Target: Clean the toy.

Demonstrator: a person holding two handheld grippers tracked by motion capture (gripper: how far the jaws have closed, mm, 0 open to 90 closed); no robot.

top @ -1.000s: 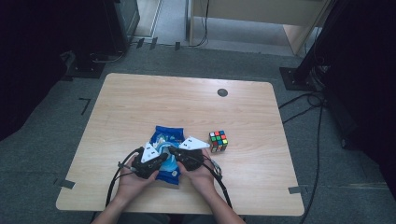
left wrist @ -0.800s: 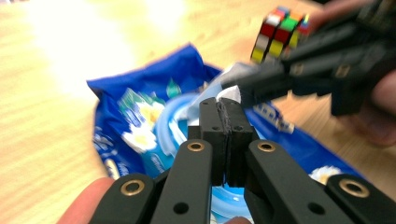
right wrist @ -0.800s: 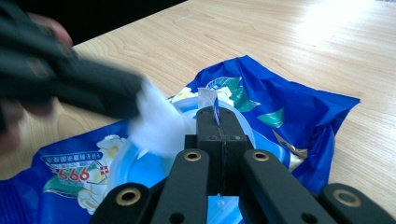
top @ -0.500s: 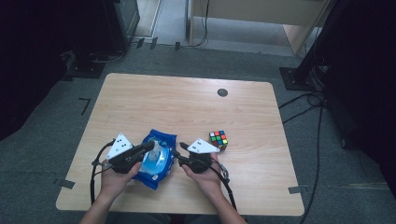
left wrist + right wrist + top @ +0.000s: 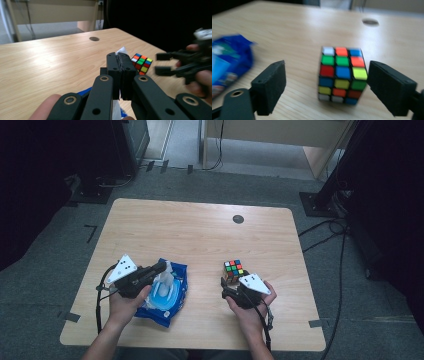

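Note:
My left gripper (image 5: 161, 267) is shut on a white wipe (image 5: 122, 50) that it holds over the blue wipes pack (image 5: 167, 296); the wipe also pokes out below the jaws. The pack lies at the table's front left. A Rubik's cube (image 5: 234, 269) stands on the table at the front right. My right gripper (image 5: 227, 284) is just on the near side of it. Its jaws have just been opening and now stand wide. In the right gripper view the cube (image 5: 342, 75) sits framed between them, untouched and nearer the right-hand jaw. The left gripper view shows the right gripper (image 5: 162, 64) beside the cube (image 5: 141, 63).
The wooden table (image 5: 200, 237) has a dark round cable hole (image 5: 238, 219) near its far edge. Grey carpet surrounds the table. Cables (image 5: 325, 232) run on the floor to the right, and dark stands rise at the back left and right.
Both grippers were together over the pack. The left one has drawn left and up with the wipe. The right one has moved right to the cube and opened.

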